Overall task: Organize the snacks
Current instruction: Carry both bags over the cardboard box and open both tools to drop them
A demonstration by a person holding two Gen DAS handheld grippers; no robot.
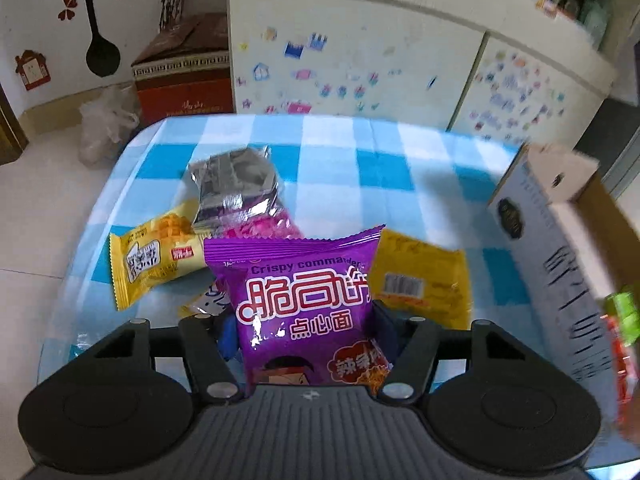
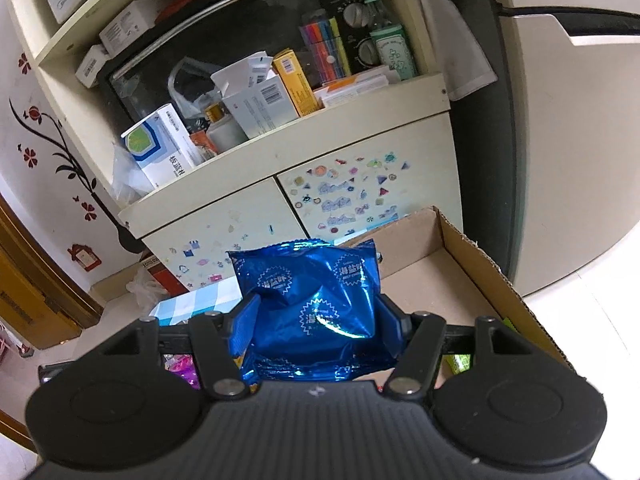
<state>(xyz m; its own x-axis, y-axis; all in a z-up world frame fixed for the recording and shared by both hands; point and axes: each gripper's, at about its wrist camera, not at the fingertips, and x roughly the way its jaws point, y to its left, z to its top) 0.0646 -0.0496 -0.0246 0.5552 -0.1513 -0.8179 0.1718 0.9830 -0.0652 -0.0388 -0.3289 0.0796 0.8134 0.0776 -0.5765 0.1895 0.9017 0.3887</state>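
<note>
Nearest the left wrist camera, the left hand-held gripper [image 1: 306, 326] is clamped on a purple snack packet [image 1: 298, 304], its blue pads pressing the packet's two sides. No earlier picture is given, so only this grip can be told. Beyond the packet, on the blue-and-white checked worktop [image 1: 420, 168], lie a yellow packet [image 1: 154, 258] to the left, another yellow packet [image 1: 420, 280] to the right showing a barcode, a silver foil packet [image 1: 236, 184] farther back, and a pink wrapper [image 1: 264, 228] just beneath the silver one. A cardboard box [image 1: 560, 248] stands at the right edge, blurred.

From the right wrist camera, the right hand-held gripper [image 2: 316, 320] grasps a shiny blue snack packet [image 2: 316, 300], held up in front of the open cardboard box [image 2: 472, 264]; the box floor looks bare where it shows. Behind stands a cream cabinet [image 2: 360, 136] with stickers on its doors and cartons crowding its shelf.
</note>
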